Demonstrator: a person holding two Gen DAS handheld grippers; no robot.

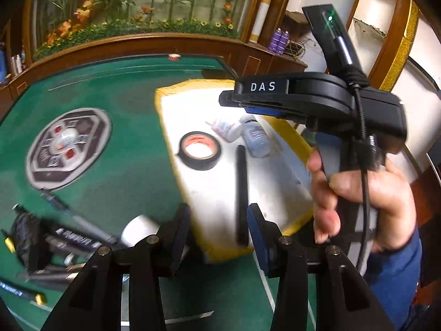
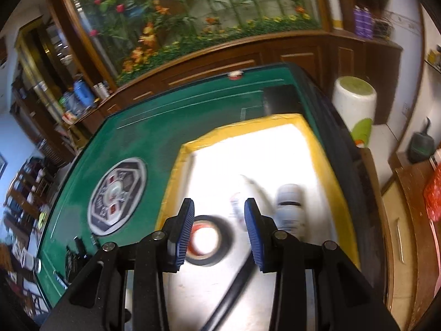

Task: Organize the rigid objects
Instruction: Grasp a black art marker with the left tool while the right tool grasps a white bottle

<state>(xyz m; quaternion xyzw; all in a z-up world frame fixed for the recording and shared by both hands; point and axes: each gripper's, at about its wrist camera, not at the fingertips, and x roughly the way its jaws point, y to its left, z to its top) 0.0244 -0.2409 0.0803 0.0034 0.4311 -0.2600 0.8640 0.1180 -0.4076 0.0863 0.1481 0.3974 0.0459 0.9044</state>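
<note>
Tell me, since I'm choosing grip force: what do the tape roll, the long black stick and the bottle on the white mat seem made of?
Tape roll: glossy black plastic-looking tape on an orange core, probably card.
Black stick: matte black and straight; plastic or rubber-coated, too blurred to tell.
Bottle: translucent plastic, judging by its cloudy body and printed label.
White mat: smooth white sheet edged with yellow tape.

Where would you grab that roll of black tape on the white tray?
Probably across its rim. The tape roll lies flat on the white tray with its open core facing up, so come from above: one finger of the open right tool in the core, the other outside.
</note>
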